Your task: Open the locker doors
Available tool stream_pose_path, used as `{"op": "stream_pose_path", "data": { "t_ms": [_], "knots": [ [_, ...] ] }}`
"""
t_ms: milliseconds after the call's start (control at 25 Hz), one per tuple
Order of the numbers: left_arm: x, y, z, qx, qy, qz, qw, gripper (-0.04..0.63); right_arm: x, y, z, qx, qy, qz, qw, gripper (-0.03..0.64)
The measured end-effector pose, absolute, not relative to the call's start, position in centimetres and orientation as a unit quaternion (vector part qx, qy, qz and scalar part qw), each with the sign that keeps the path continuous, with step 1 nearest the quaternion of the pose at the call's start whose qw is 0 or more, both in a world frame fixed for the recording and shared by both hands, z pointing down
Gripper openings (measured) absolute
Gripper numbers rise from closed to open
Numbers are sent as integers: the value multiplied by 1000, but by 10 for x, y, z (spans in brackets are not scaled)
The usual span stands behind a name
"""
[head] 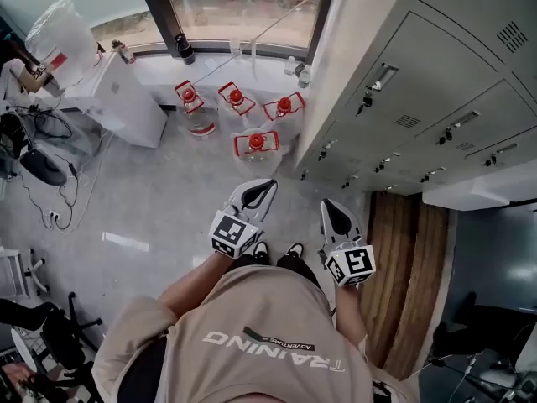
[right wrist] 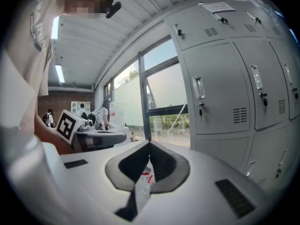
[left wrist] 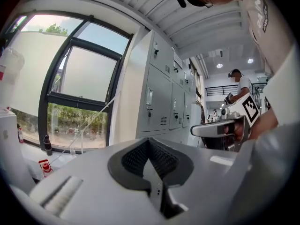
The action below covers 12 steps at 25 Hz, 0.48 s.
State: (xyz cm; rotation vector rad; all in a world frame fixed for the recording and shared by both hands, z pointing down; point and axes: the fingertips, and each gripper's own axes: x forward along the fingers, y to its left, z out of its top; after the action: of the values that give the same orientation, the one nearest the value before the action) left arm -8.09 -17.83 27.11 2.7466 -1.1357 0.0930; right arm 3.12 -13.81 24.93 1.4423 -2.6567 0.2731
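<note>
Left gripper point(head: 260, 193) and right gripper point(head: 334, 213) are held side by side in front of the person's chest, well apart from each other and pointing toward the far window point(head: 243, 11). Each has its jaws pressed together, tips meeting and nothing between them – the left gripper view point(left wrist: 149, 140) and the right gripper view point(right wrist: 149, 145) both show this plainly. The grey lockers point(head: 436, 82) stand along the right of the scene, near the right gripper but not touched by either one. All the doors in view are closed, with upright handles and small keys hanging in the locks point(right wrist: 200, 108); in the left gripper view the same row point(left wrist: 159, 93) runs away to the right of the window. On the floor point(head: 151, 200) beyond the grippers sit four clear water jugs point(head: 256, 145) with red caps, clustered below the window sill.
</note>
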Motion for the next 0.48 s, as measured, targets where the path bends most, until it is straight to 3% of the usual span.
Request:
{"op": "stream_pose_path", "data": {
  "t_ms": [160,280,480],
  "knots": [
    [-85,-190,252,916,-394,28,65,6,36,-152,242,465,-874,137,8,9],
    [-91,-202,244,912,-405,32,50,6,32,-157,241,464,-879,99,43,9],
    [-98,-216,251,912,-407,33,48,6,38,-175,263,463,-880,98,43,9]
  ]
}}
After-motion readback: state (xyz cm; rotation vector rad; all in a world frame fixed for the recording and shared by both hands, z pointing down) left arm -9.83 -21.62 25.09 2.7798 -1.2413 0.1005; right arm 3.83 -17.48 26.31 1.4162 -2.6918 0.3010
